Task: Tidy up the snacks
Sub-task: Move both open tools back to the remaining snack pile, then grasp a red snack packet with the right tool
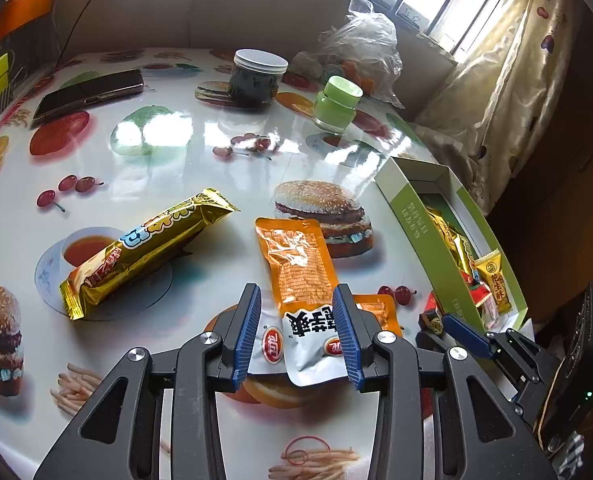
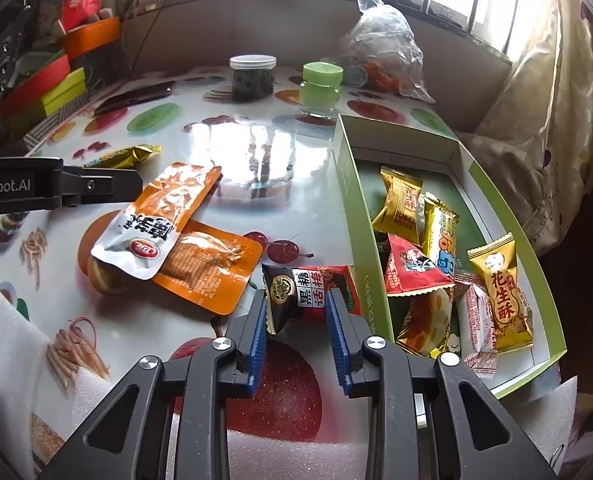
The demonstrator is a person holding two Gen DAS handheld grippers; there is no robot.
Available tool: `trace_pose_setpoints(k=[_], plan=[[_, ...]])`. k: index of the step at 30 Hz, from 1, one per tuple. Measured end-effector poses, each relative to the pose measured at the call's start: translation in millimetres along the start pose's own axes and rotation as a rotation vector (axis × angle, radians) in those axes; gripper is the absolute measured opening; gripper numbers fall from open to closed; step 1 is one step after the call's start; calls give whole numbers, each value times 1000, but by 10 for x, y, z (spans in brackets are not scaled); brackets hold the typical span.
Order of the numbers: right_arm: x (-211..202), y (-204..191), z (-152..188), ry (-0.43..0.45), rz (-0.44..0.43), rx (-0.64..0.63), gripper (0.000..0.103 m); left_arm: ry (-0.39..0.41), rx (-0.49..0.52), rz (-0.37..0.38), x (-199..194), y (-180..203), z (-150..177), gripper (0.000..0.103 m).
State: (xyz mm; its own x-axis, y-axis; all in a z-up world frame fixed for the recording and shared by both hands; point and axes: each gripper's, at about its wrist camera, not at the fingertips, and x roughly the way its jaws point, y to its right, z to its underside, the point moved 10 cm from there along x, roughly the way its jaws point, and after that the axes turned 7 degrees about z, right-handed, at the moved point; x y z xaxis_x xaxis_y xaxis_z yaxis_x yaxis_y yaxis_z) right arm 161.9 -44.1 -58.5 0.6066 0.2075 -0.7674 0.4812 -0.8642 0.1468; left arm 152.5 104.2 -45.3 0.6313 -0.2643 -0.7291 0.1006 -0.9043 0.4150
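Glossy food-print tabletop (image 1: 224,152): left gripper (image 1: 297,300) clasps a crinkly orange pouch (image 1: 300,264), right gripper (image 2: 296,300) pinches a black-red packet (image 2: 308,292).

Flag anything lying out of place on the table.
Several snacks lie outside the green box: two overlapping orange pouches, a gold bar and a black-and-red packet between the right tongs.

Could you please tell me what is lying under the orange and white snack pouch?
Under the top pouch lies a second orange pouch, its right half sticking out. Beneath both is the printed tablecloth. The second pouch's covered end cannot be seen.
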Motion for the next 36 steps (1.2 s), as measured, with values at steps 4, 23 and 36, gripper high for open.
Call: trace_pose_setpoints(k=[4, 23, 36], plan=[[-55, -54, -23, 24, -24, -13, 19, -4, -6, -1, -2, -20, 29, 39], [-267, -304, 63, -28, -226, 120, 46, -3, -27, -11, -76, -154, 74, 39], [-161, -232, 89, -105, -239, 295, 50, -13, -19, -6, -64, -131, 87, 39]])
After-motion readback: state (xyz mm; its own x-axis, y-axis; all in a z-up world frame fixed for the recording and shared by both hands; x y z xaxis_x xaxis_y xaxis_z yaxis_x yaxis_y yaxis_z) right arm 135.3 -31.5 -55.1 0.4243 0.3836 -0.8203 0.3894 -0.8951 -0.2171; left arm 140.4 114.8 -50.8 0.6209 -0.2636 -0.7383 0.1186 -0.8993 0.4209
